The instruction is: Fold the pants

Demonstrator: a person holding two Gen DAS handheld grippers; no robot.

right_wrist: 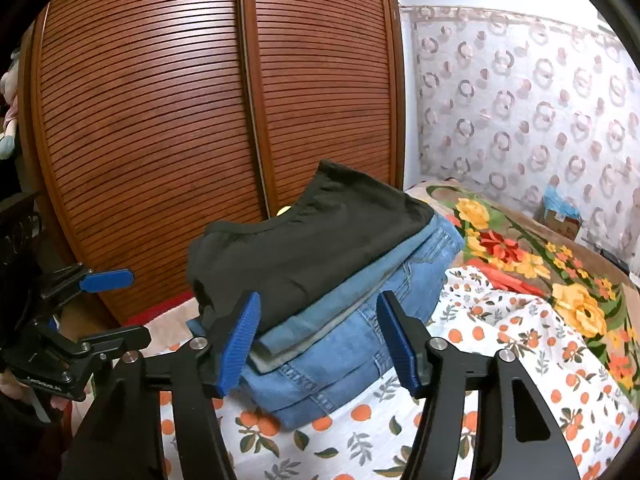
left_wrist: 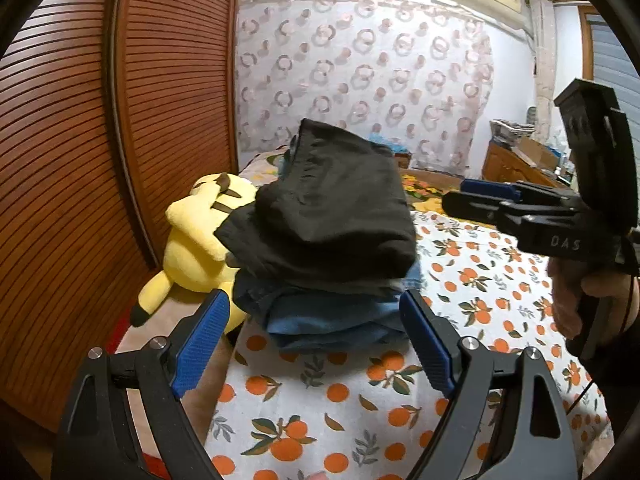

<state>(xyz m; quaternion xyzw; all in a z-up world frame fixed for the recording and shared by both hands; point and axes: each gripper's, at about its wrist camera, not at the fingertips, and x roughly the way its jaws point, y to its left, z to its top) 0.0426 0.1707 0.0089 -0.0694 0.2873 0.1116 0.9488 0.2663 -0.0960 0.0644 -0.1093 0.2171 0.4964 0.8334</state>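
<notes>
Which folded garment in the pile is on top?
The black pants lie on top. The ones below are all blue jeans, stacked on the orange-print sheet. Both grippers, left and right, are open and empty.

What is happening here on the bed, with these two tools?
A person holds a gripper in each hand over a bed sheet printed with oranges. A stack of folded clothes sits there: black pants on top of blue jeans. The left gripper and the right gripper are both open and hold nothing. A yellow plush toy lies beside the stack.
</notes>
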